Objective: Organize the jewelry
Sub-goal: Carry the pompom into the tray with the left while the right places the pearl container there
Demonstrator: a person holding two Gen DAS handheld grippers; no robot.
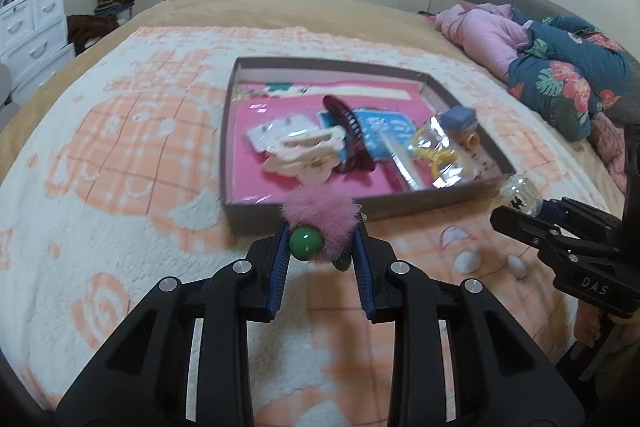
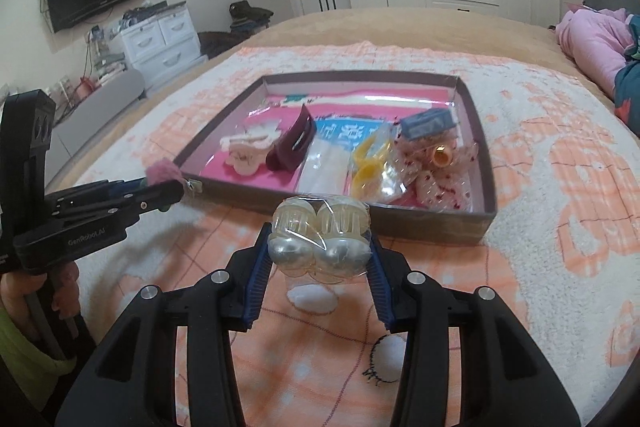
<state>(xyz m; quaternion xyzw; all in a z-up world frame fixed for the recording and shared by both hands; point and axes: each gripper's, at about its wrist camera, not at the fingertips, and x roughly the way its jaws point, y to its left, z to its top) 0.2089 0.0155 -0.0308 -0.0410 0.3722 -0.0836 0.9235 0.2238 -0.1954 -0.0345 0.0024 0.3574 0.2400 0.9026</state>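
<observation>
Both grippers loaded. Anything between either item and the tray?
Only the tray's near wall. The left gripper holds the pink pom-pom clip just short of it; the right gripper holds the bagged pearl clips likewise. Inside, the near-left pink floor looks free; the right side is crowded.

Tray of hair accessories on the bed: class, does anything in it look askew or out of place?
Yes. In the tray, the dark maroon comb clip lies tilted across the white claw clip and the blue packet, and the items overlap in a loose pile. Nothing looks spilled or broken.
</observation>
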